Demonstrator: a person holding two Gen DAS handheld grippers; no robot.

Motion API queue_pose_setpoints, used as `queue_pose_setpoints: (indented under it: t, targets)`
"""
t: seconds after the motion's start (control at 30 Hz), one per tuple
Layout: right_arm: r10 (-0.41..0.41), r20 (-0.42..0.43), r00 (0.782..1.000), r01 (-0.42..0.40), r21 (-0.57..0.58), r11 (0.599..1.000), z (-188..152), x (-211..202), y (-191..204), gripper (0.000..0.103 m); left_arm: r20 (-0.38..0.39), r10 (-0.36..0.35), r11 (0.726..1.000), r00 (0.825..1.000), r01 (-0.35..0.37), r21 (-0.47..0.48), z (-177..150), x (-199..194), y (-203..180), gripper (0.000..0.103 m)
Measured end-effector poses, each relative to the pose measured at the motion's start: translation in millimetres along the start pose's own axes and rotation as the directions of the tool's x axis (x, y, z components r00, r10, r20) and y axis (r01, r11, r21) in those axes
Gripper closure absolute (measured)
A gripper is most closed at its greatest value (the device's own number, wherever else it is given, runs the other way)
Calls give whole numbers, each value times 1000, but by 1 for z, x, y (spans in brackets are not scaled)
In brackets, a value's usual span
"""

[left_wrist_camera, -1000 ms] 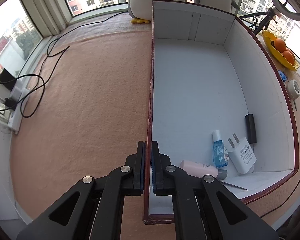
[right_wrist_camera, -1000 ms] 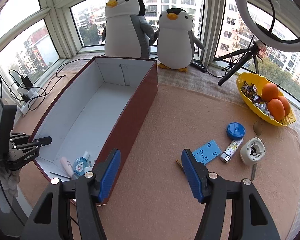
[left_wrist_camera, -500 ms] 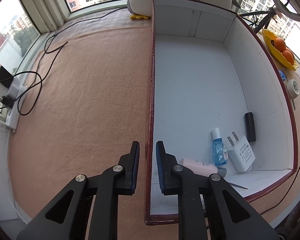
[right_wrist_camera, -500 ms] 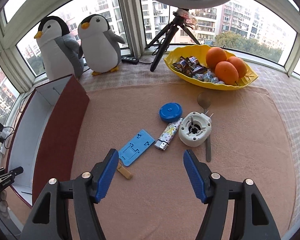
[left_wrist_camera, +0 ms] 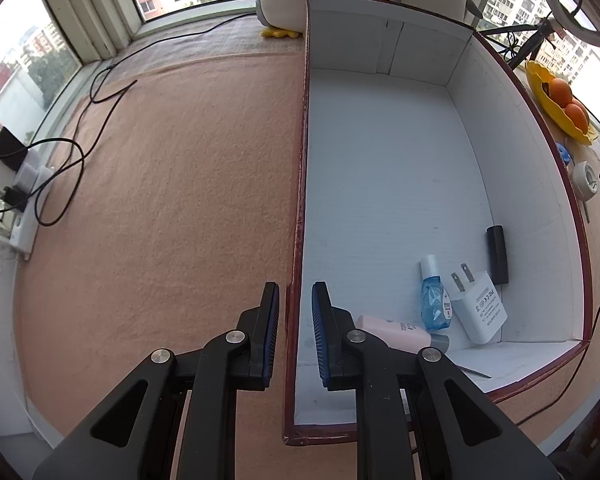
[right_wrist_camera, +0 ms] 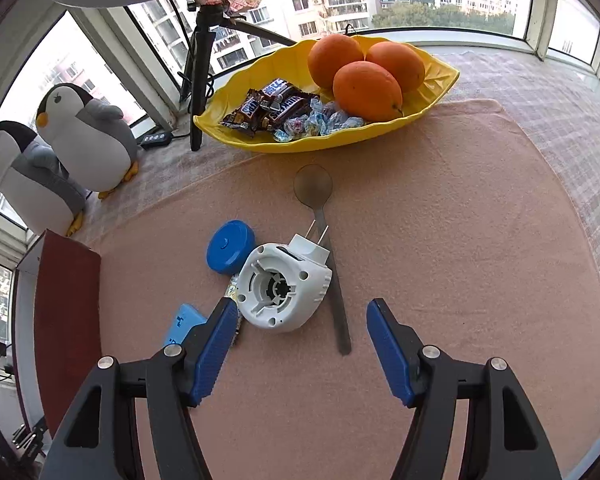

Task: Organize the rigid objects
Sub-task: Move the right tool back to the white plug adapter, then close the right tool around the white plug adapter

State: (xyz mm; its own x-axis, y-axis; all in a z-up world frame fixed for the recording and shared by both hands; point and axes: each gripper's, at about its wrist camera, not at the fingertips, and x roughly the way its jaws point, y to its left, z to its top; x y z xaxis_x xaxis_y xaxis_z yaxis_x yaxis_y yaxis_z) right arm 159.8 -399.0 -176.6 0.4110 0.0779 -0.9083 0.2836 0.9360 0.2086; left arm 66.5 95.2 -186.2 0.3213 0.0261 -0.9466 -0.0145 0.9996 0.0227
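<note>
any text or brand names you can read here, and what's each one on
"SNICKERS", partly readable, on the brown candy bar wrappers in the yellow dish.
White charger in the box: grey printed lines and marks, too small to read.
Blue dropper bottle: label with a barcode, text unreadable.
Pink tube: dark print, too blurred to read.
Nothing else legible.

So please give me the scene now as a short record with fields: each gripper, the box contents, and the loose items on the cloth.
left gripper: jaws slightly open, one on each side of the box wall
right gripper: jaws wide open, empty, before the white plug-in device
in box: blue bottle, white charger, pink tube, black stick
on cloth: spoon, blue round lid, blue flat holder
yellow dish: oranges, sweets
</note>
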Motion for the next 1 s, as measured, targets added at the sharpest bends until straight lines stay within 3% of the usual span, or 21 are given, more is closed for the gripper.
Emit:
queue_pose_setpoints:
  t: [0.23, 0.37, 0.53, 1.0]
  targets:
    - [-3, -41, 999, 5, 48, 999, 9, 22, -9, 56, 3, 1, 1000, 1000, 0, -10, 0, 1, 0, 88]
    - [36, -64, 997, -30, 81, 996, 12, 31, -15, 63, 4, 1, 1000, 1000, -1, -14, -1, 0, 0, 88]
    - [49, -85, 995, -42, 76, 996, 12, 40, -13, 78, 4, 3, 1000, 1000, -3, -15, -1, 0, 1, 88]
    - [22, -25, 999, -21, 32, 999, 0, 21, -12, 83, 7, 3, 1000, 1000, -3, -23, 0, 1, 2, 88]
